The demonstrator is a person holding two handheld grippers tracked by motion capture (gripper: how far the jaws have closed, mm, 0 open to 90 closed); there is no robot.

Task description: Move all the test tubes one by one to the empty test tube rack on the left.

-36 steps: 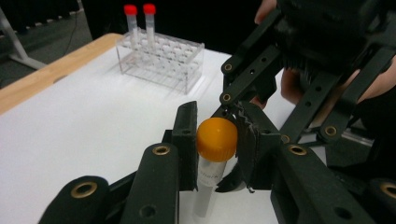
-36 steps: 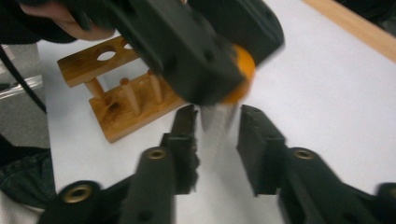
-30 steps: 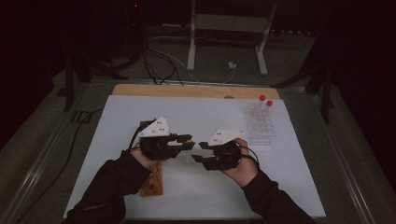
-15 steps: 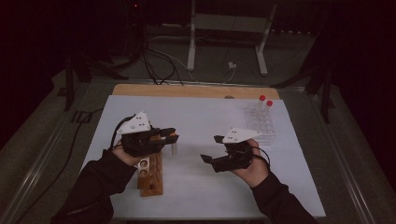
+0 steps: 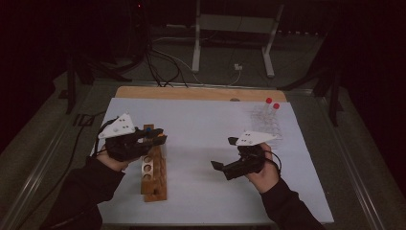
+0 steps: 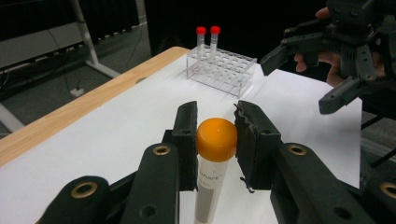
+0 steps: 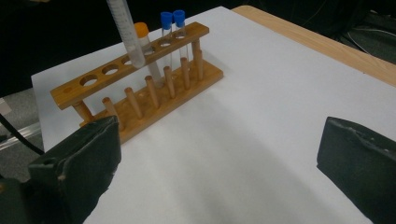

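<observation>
The left gripper [image 5: 158, 137] has swung left over the wooden rack [image 5: 154, 175], clamping an orange-capped tube [image 6: 215, 140]; the right gripper [image 5: 225, 154], jaws just opened, holds nothing, palm up.

The left gripper [image 5: 160, 137] is clamped shut; the right gripper [image 5: 224, 153] has just been opening, jaws wide and empty.

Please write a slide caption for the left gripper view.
Left gripper grips an orange-capped tube above the white sheet.
</observation>
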